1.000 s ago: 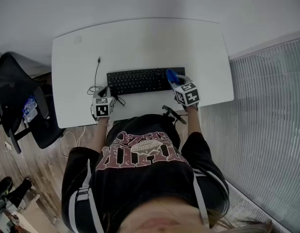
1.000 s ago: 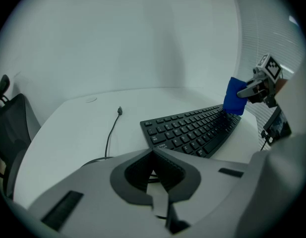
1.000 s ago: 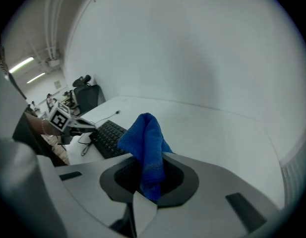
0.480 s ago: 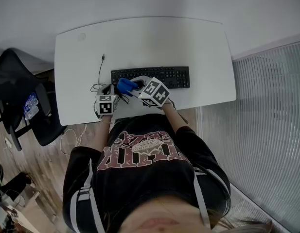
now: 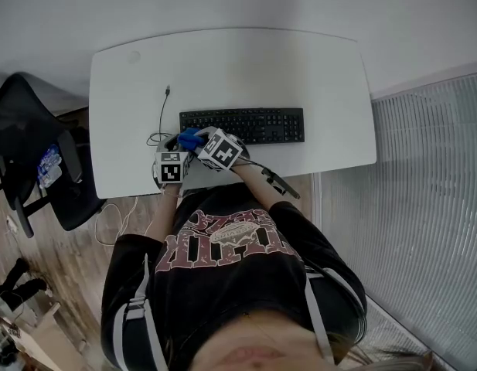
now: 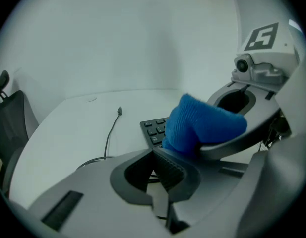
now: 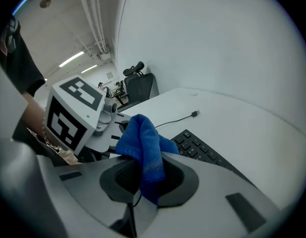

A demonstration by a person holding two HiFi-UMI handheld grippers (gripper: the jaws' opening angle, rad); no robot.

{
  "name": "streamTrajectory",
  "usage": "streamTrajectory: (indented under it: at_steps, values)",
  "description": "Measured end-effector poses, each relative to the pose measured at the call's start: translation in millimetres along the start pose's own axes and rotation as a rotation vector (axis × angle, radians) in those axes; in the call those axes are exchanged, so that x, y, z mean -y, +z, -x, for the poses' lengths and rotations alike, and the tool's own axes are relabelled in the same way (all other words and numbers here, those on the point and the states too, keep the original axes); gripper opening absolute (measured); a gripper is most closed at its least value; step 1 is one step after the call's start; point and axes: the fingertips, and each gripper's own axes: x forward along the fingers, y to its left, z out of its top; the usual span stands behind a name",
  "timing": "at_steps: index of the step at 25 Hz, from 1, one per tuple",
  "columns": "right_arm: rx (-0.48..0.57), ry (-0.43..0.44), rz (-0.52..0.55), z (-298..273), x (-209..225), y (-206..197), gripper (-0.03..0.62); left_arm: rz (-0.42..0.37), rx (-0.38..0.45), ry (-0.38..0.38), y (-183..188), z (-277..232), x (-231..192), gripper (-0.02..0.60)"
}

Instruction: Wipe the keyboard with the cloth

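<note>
Now cloth [image 7: 143,143] tight in right tongs [image 7: 142,181] at left end of keyboard [image 5: 257,124]; left tongs [image 6: 164,176] together.

The white desk [image 5: 315,76] has rounded corners and a smooth top. A flat black rectangular keyboard [image 5: 261,124] lies on it near the front edge, with its long side parallel to that edge. A thin black cable [image 5: 161,114] runs from a loose coil just left of the keyboard toward the far side, its plug end lying free. A small round mark [image 5: 134,56] sits near the far left corner.
</note>
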Motion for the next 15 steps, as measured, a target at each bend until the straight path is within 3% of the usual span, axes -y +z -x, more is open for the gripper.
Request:
streamTrajectory:
  at_steps: [15]
  values:
    - [-0.049, -0.081, 0.100, 11.3, 6.9, -11.6, 0.064, -0.005, -0.004, 0.002, 1.3, 0.5, 0.9, 0.033]
